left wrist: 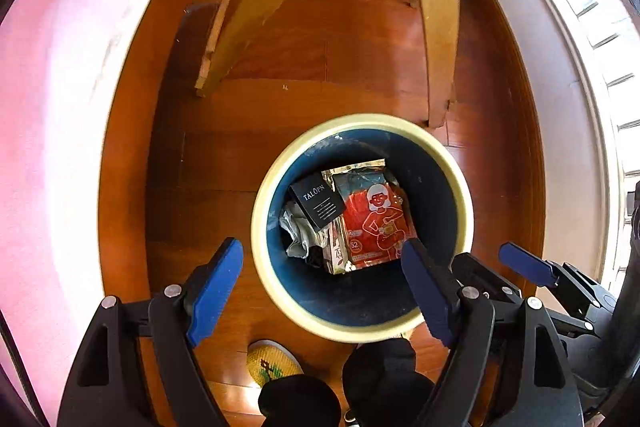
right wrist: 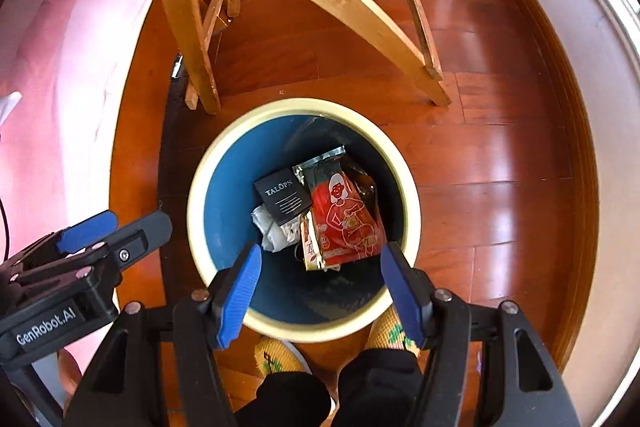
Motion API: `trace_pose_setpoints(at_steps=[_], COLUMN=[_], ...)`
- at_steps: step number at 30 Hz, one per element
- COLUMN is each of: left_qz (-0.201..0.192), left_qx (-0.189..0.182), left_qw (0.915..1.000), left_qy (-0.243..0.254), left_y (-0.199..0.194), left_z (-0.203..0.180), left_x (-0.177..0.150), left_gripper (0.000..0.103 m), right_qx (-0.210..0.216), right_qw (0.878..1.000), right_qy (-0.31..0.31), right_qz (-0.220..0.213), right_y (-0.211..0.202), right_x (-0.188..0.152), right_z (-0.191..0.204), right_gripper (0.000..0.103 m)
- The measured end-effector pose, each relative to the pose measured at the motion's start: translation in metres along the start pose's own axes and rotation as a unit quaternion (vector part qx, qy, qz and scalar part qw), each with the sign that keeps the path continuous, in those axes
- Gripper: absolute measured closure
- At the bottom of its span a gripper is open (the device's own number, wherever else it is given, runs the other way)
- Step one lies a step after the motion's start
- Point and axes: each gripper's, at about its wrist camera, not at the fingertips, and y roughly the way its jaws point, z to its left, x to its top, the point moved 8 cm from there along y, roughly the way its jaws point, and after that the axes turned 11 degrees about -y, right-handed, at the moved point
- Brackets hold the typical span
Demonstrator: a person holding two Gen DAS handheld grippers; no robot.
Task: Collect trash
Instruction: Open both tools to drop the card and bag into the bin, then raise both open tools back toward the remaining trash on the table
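A round bin (left wrist: 262,239) (right wrist: 198,195) with a cream rim and blue inside stands on the wood floor below both grippers. In it lie a red snack packet (left wrist: 370,223) (right wrist: 346,223), a black card box marked TALOPN (left wrist: 318,205) (right wrist: 284,197), crumpled white paper (left wrist: 294,231) (right wrist: 272,233) and a small brown wrapper (right wrist: 311,247). My left gripper (left wrist: 322,289) hangs open over the bin's near rim, nothing between its blue pads. My right gripper (right wrist: 322,293) is open above the bin too, empty. Each gripper shows at the other view's edge.
Wooden chair legs (left wrist: 438,27) (right wrist: 196,39) stand just beyond the bin. A pink bed cover (left wrist: 52,107) (right wrist: 52,87) fills the left side, a white wall and window (left wrist: 592,47) the right. A person's dark trouser legs and yellow patterned slippers (right wrist: 276,357) stand at the bin's near side.
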Motion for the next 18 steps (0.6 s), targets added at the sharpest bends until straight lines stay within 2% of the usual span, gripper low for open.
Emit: trace_pose_setpoints(at_steps=[5,13,18], left_qz=[-0.015,-0.049,-0.088], left_qx=[-0.001,-0.017,-0.031], left_qw=[0.9999,0.9986,0.9956], left_qy=[-0.007,-0.008,0.002], left_y=[-0.060,-0.190,-0.276], left_z=[0.003,0.008,0.012], left_x=[-0.002,-0.009,-0.004], left_gripper=[0.023,0.023,0.023], right_qx=[-0.005,-0.026,-0.030], right_qw=[1.000,0.999,0.998], right_qy=[-0.001,-0.025,-0.036], right_qz=[-0.003,-0.029,-0.050], right_y=[-0.055,-0.176,-0.245], right_x=[-0.001,0.004,0.007], right_z=[0.015,0.050,0.075], right_gripper=[0.040,0.040,0.040])
